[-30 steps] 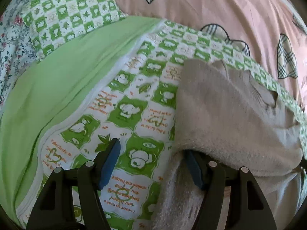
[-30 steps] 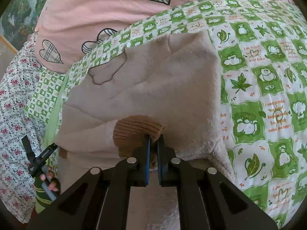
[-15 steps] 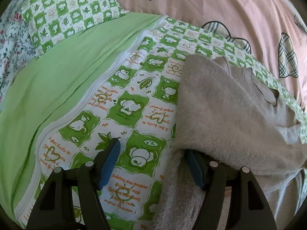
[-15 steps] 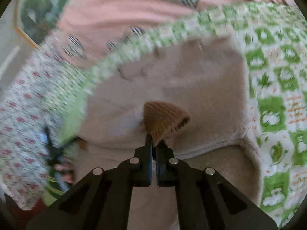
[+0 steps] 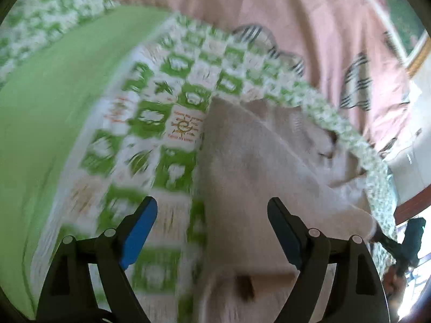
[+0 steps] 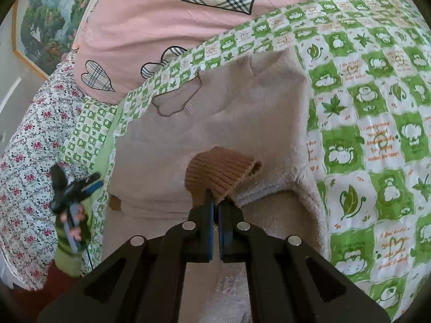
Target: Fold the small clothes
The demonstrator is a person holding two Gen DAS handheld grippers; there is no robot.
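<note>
Right now the right claw (image 6: 215, 204) is pinched tight on the brown cuff (image 6: 222, 173) of the beige sweater (image 6: 242, 113), which lies just ahead of it on the green quilt (image 6: 377, 123). Left claw (image 5: 212, 231) is spread wide w/ nothing in it; sweater (image 5: 258, 177) under its right finger. Left view blurry.

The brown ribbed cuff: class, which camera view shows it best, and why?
The right wrist view. The brown ribbed cuff sits sharp and central, pinched by the shut right gripper over the beige sweater. The left wrist view is motion-blurred and shows only a small dark brownish patch, too blurred to identify.
</note>
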